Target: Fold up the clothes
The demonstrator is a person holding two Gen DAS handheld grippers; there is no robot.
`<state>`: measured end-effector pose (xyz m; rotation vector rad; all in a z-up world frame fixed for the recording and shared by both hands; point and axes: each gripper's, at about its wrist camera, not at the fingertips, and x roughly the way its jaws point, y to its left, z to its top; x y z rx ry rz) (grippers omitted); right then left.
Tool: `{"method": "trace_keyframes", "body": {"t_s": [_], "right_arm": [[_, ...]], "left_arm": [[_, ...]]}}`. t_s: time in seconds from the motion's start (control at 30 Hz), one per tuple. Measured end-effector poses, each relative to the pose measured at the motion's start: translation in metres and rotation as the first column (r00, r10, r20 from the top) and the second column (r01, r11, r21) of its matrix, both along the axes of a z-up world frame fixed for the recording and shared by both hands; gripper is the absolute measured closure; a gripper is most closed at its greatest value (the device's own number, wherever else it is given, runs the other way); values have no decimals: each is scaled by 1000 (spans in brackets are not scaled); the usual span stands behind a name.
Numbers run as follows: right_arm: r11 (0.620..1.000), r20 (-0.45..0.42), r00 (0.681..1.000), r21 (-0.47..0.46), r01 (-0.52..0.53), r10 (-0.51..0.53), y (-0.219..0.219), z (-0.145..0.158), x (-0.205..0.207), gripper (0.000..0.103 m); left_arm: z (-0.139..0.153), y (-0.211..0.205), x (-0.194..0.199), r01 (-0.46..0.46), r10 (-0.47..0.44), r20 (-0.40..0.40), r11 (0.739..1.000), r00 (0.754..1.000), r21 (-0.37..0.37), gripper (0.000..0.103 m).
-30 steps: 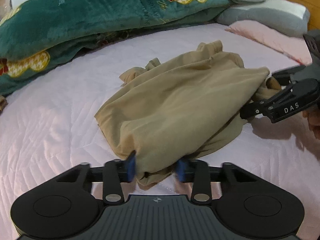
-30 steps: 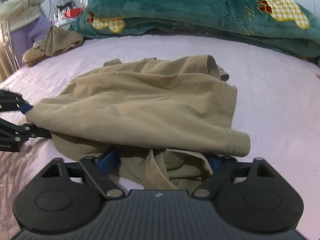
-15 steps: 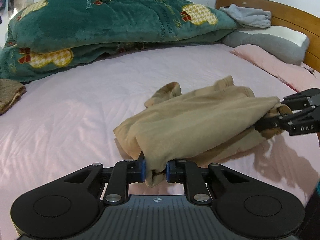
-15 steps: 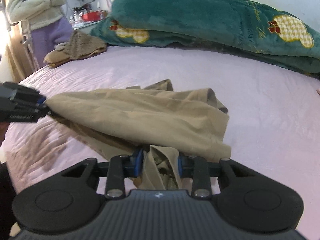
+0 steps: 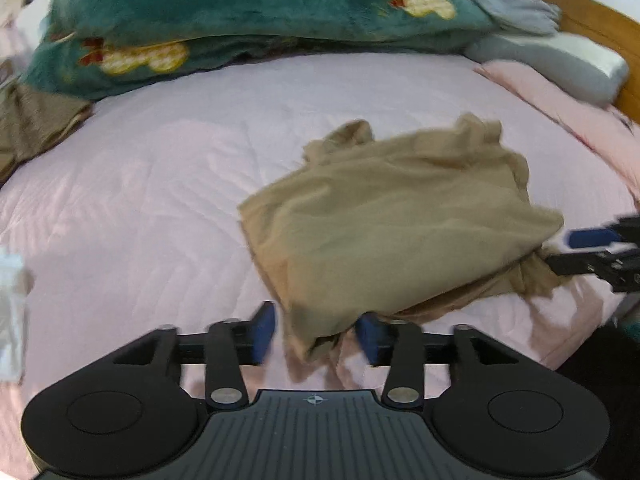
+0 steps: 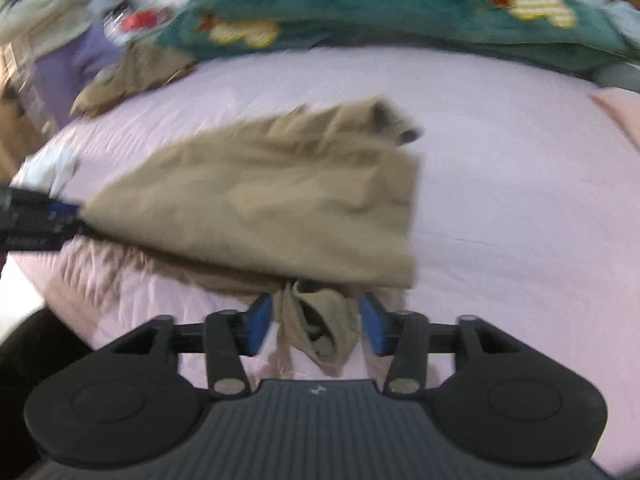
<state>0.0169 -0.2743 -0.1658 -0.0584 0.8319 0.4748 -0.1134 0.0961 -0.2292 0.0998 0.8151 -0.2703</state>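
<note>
A folded brown cloth [image 5: 36, 128] lay at the far left beside one plush green blanket [image 5: 248, 12] with yellow checked patches. The left gripper [image 5: 316, 334] stood with its blue pads apart, a corner of the soft, wrinkled tan garment [image 5: 392, 216] hanging loose between them. That single garment lay bunched on the quilted pink bed cover [image 5: 140, 200]. The right gripper [image 6: 316, 326] was likewise spread, a crumpled fold between its pads, neither visibly pressing. Two pillows [image 5: 560, 60], grey and pink, sat against the wooden headboard [image 5: 600, 24].
</note>
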Motion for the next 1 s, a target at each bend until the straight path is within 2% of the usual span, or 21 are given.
{"method": "trace_keyframes", "body": {"t_s": [0.03,0.13,0.2,0.33,0.47,0.7,0.83,1.0], "right_arm": [[999,12,999,3,35,-35,-3,8,-2,38],[996,51,995,9,90,-90,-1,31,-2,25],[989,70,987,-12,148,-147,7,43,2,13],[965,28,966,-36,258,-257,16,50,12,12],[952,45,952,-36,304,-303,19,57,10,12],[955,102,952,-34,294,-289,26,76,16,11],[955,90,953,-34,294,-290,28,76,18,10],[954,68,953,-33,297,-294,30,76,20,10]], "left_arm": [[7,2,-1,-23,23,2,1000,1000,-3,44],[30,-6,-5,-63,63,27,998,998,-5,42],[45,-15,-11,-80,80,72,997,994,6,40],[60,-28,-18,-85,80,123,996,989,35,39],[68,-37,-20,-90,82,134,995,988,54,39],[83,-48,-19,-99,90,148,994,985,53,39],[87,-49,-15,-124,120,145,992,982,20,39],[84,-49,-13,-125,121,135,992,983,17,39]]}}
